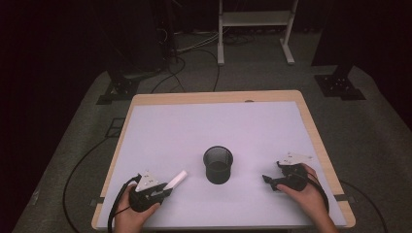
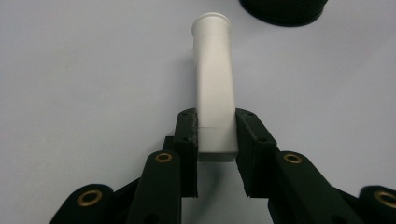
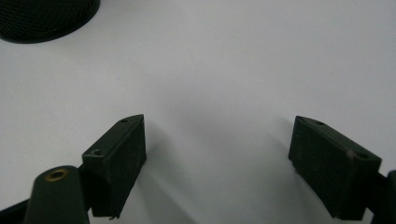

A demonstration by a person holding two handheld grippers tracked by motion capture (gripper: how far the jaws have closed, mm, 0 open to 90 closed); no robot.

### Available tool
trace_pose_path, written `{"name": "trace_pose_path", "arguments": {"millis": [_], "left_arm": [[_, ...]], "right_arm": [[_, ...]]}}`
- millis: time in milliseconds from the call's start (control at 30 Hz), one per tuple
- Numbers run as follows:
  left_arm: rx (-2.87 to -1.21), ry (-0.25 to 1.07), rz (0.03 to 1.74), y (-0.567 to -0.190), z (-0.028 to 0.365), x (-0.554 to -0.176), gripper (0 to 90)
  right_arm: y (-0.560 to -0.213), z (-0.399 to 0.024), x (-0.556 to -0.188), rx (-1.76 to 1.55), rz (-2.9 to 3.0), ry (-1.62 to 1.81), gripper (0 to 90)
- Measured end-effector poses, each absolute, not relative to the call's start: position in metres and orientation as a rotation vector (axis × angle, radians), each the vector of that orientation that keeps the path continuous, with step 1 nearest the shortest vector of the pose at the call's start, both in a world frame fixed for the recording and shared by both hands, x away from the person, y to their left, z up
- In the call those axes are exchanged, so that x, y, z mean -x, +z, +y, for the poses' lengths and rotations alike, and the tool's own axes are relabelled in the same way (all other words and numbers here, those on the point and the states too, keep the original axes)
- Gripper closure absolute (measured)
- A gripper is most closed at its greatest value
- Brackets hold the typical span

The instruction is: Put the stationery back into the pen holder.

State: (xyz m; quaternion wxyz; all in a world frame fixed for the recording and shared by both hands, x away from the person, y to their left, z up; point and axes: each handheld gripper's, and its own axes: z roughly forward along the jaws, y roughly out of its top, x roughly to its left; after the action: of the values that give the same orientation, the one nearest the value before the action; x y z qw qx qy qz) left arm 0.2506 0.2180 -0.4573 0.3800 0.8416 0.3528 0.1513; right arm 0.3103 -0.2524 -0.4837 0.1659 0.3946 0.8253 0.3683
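A: So the left tool (image 2: 216, 140) is clamped on the white tube (image 2: 214, 84), near the bench's (image 1: 160, 121) front-left edge, just left of the black mesh cup (image 1: 218, 164).

B: Yep, and the right tool (image 3: 219, 163) is spread wide over bare surface. The cup's cut off in both gripper views.

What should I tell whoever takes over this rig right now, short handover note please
Left hand-held gripper: shut on the white tube, gripped at one end, held near the table's front left.
Right hand-held gripper: open, holding nothing, low over the white mat.
Black mesh cup: upright mid-table between the two grippers.
Done: tube grasped.
Left: likely dropping the tube into the cup.
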Motion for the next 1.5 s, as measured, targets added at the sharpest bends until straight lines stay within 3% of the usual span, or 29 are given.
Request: {"name": "trace_pose_path", "arguments": {"millis": [1033,1500], "left_arm": [[-2.023,0.34,0.647,-0.386,0.188,-0.264,71.3],[-2.038,0.292,0.577,-0.379,0.162,-0.288,71.2]], "right_arm": [[-0.484,-0.253,-0.311,-1.125,2.352,1.05,17.7],[-0.484,-0.253,-0.311,-1.124,2.352,1.05,17.7]]}}
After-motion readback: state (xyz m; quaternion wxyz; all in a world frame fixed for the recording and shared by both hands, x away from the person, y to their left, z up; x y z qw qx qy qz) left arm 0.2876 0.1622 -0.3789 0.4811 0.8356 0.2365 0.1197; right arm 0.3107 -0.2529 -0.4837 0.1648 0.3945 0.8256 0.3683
